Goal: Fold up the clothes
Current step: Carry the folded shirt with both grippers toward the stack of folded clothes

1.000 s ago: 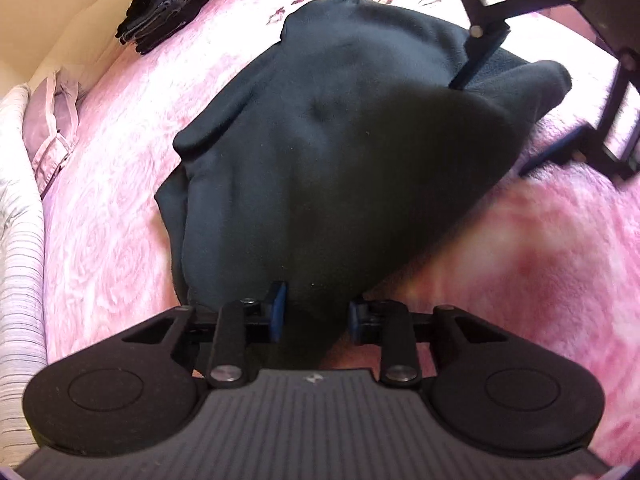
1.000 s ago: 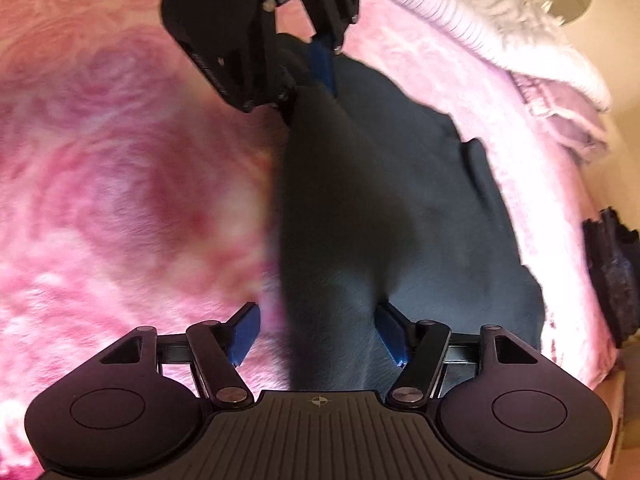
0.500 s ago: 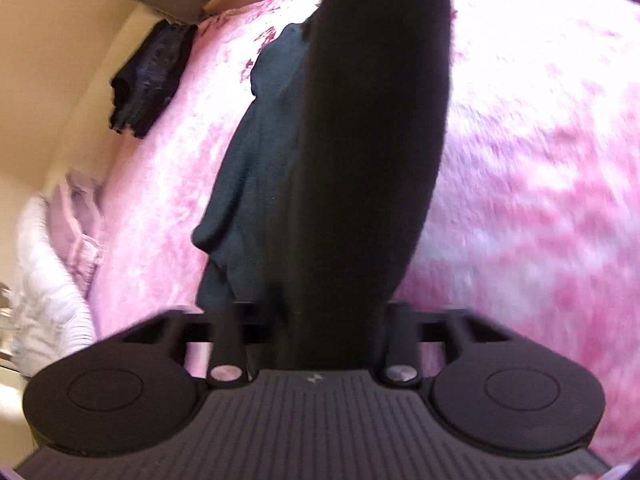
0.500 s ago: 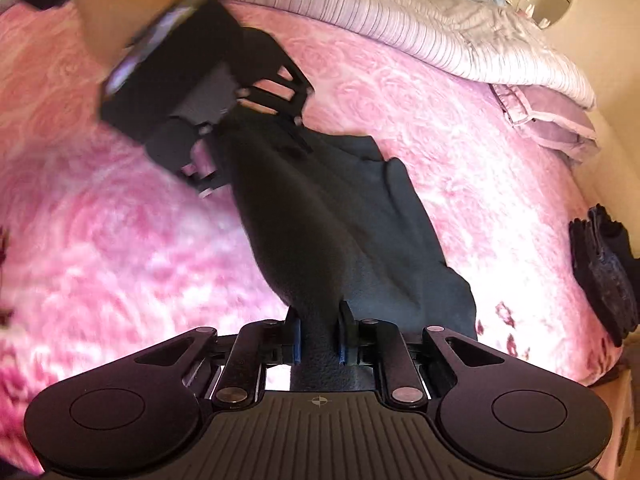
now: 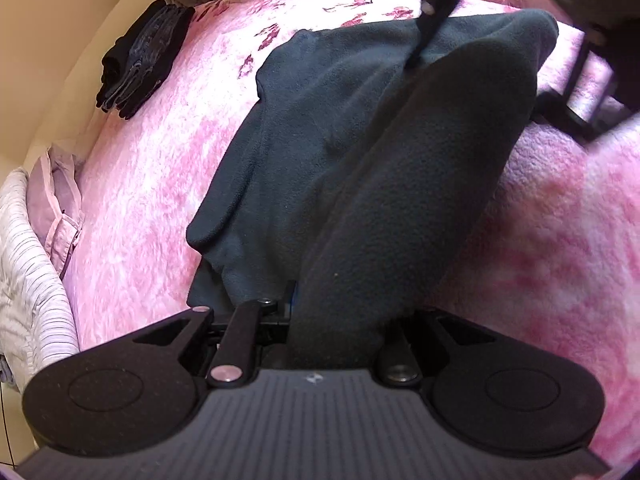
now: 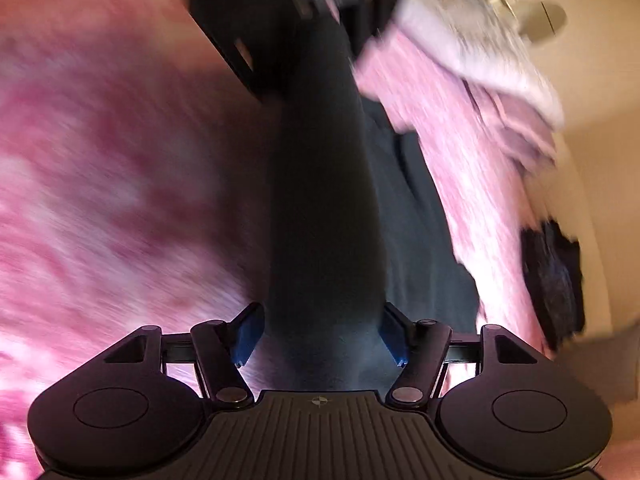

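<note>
At centre of both wrist views: dark fleece garment (image 5: 340, 140), lying on pink blanket (image 5: 152, 184), near edge lifted into fold. Left gripper (image 5: 336, 312) clamped on fleece, jaws just closing, cloth bunched between them. Right gripper (image 6: 320, 336) just opening; blue pads (image 6: 248, 332) stand apart beside cloth, not pressing it. Advice: keep left hold firm, carry edge level across body of garment, lay flat, smooth wrinkles. Folded dark pile (image 5: 140, 56) at upper left, well apart.

Fleece garment (image 5: 320, 128) on the bedspread (image 5: 152, 184), folded pile (image 5: 140, 56) near its far-left edge, pillows (image 5: 36, 240) left.
</note>
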Demonstrator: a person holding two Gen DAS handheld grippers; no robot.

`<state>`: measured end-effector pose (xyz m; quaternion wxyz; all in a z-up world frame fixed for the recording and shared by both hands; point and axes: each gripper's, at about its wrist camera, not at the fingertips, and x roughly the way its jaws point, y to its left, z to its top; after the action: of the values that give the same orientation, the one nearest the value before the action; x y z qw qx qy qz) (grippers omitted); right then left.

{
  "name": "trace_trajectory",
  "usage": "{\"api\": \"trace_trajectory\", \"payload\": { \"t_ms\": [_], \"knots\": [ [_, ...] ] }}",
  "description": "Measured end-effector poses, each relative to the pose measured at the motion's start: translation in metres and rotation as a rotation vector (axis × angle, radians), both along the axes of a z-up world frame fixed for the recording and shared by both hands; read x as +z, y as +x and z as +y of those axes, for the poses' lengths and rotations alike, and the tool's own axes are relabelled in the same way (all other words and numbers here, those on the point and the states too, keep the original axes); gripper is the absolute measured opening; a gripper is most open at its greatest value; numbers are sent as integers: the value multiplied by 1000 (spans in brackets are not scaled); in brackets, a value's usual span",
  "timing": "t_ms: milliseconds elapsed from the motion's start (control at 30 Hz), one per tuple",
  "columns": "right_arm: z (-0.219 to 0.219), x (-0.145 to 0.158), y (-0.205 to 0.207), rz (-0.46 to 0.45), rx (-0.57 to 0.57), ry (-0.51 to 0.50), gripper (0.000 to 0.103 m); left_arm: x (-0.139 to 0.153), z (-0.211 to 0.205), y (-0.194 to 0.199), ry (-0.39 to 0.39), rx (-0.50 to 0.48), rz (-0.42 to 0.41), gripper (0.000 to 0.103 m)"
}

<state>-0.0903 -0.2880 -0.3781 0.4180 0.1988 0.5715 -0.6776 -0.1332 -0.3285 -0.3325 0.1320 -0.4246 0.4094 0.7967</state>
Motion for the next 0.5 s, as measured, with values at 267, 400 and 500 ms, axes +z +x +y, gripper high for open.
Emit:
{"api": "trace_trajectory", "payload": {
  "t_ms": [267, 400, 500],
  "knots": [
    [23, 36, -38, -106, 71, 31, 18, 25, 18, -1, -38, 18, -55, 12],
    [29, 71, -46, -105, 130, 52, 17, 58, 23, 1, -43, 34, -73, 11],
    [38, 107, -39, -91, 183, 57, 16, 88, 27, 6, -42, 45, -78, 11]
  ]
}}
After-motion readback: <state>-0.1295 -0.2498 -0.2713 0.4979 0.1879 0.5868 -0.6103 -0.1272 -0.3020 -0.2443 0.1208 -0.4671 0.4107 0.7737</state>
